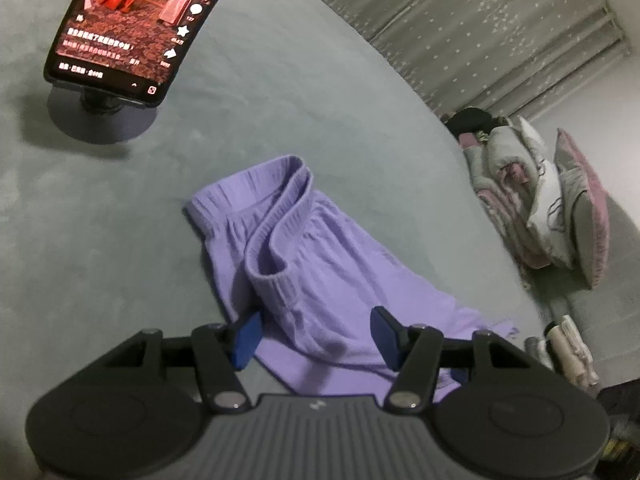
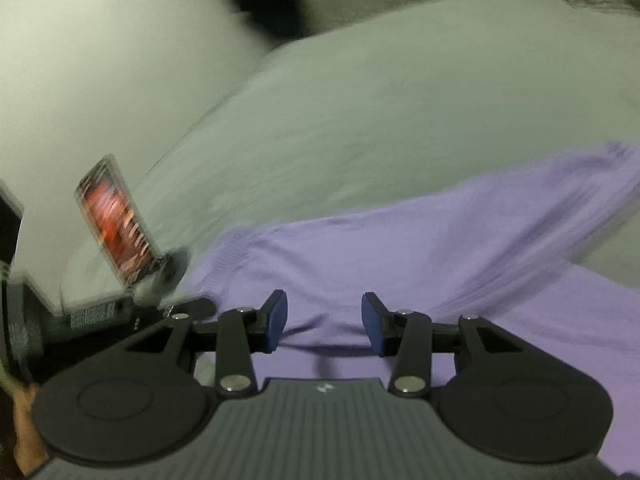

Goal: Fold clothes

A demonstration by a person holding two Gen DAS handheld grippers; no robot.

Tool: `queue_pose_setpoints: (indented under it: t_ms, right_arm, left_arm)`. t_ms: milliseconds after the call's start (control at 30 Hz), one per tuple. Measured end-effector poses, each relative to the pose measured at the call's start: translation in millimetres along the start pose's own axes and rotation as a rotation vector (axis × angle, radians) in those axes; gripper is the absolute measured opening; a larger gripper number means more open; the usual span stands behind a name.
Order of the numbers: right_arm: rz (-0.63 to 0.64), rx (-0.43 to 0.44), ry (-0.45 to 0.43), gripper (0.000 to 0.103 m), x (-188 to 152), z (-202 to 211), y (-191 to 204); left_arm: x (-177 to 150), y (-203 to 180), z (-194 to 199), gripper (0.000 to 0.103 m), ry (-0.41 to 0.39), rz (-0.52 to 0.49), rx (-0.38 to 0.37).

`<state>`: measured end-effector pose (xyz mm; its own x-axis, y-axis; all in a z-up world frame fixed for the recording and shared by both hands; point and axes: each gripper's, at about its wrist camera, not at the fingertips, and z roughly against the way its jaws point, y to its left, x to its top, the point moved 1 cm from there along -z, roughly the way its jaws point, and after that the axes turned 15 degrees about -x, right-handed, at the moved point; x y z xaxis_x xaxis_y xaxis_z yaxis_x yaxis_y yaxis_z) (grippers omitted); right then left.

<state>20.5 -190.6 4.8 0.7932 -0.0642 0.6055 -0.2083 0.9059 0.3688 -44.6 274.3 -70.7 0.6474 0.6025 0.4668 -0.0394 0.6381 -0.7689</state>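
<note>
One garment is in play: purple shorts (image 1: 320, 280) on a grey-green bed (image 1: 120, 240). Judging by how they lie, the fold is barely begun: they look roughly doubled lengthwise, yet the waistband gapes open and curls, and the fabric below it is rumpled, so smoothing and at least one more fold seem left.

From the left, a phone (image 1: 132, 24) on a round stand sits toward the far left part of the bed, well apart from the shorts. The shorts lie mid-bed, waistband pointing away, hem toward the near edge. At the right edge of the bed a pile of bedding (image 1: 540, 200) is heaped.

The left gripper (image 1: 316, 334) hovers over the near end of the shorts, fingers spread, pinching nothing. In the blurred right wrist view the right gripper (image 2: 324, 326) likewise has its fingers apart above the purple cloth, gripping nothing.

The cloth is a soft ribbed knit with an elastic waistband; it looks limp and likely to slump when lifted.
</note>
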Motion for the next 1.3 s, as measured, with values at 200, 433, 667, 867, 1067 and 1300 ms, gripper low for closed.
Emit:
queue_pose_setpoints:
  t_ms: [200, 433, 667, 867, 1067, 1300]
  right_arm:
    - [-0.510, 0.087, 0.230, 0.046, 0.6, -14.8, -78.3]
    - [-0.632, 0.079, 0.231, 0.046, -3.3, -23.5, -92.6]
    - [-0.657, 0.082, 0.219, 0.046, -5.3, -21.4, -96.4]
    - [-0.726, 0.077, 0.149, 0.045, 4.9, -23.6, -117.5]
    - [-0.840, 0.082, 0.044, 0.024, 9.9, -22.1, -153.2]
    - [-0.900, 0.128, -0.073, 0.008, 5.2, -6.9, -171.7]
  left_arm:
    - [-2.5, -2.4, -3.7, 0.036, -0.024, -0.007, 0.078]
    - [-1.8, -12.1, -2.0, 0.004, -0.065, -0.049, 0.165]
    - [5.4, -27.2, 14.5, 0.003, -0.157, -0.054, 0.148]
    - [6.2, -32.7, 12.6, 0.003, -0.167, -0.044, 0.177]
    - [3.4, -28.2, 11.2, 0.003, -0.163, -0.022, 0.212]
    - [6.0, -29.5, 12.9, 0.002, -0.178, -0.022, 0.213]
